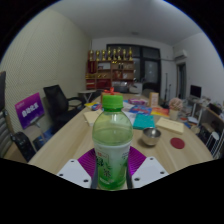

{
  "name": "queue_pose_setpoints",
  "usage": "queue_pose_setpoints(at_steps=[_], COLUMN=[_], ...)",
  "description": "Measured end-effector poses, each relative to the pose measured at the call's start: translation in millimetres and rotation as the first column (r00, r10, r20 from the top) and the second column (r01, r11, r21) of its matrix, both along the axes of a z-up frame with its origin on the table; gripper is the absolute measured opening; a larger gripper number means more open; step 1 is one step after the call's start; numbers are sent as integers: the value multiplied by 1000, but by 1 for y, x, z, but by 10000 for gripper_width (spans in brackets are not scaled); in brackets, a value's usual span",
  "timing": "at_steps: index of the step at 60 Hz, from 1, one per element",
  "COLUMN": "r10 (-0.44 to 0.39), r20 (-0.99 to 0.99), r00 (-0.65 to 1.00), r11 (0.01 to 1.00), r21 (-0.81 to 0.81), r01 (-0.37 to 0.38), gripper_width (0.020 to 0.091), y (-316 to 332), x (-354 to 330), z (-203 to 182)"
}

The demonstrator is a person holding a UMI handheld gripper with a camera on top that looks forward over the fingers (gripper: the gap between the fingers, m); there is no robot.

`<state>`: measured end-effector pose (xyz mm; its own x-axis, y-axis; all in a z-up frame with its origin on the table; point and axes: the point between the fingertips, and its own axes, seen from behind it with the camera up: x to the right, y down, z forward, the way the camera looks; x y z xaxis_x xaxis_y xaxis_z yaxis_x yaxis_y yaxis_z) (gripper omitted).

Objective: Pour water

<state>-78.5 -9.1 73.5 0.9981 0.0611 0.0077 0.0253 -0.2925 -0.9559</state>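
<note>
A clear plastic bottle with a green cap and a green label stands upright between my fingers, filling the middle of the gripper view. Both purple pads press against its lower sides, so my gripper is shut on it. The bottle's base is hidden below the fingers, and I cannot tell whether it rests on the wooden table or hangs above it. A small metal bowl sits on the table just beyond the bottle to the right. A red coaster lies further right.
A teal book and a yellow box lie past the bowl. Black office chairs and a monitor with a purple screen stand to the left. Shelves with goods line the far wall.
</note>
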Motion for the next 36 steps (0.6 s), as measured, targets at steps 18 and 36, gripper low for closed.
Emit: queue_pose_setpoints(at_steps=[18, 36], r10=[-3, -163], r20=[-519, -957], r00=[855, -240], r11=[998, 986], r21=[-57, -165], r01=[-31, -12], gripper_width=[400, 397], y=[66, 134], x=[-59, -17], z=[89, 123])
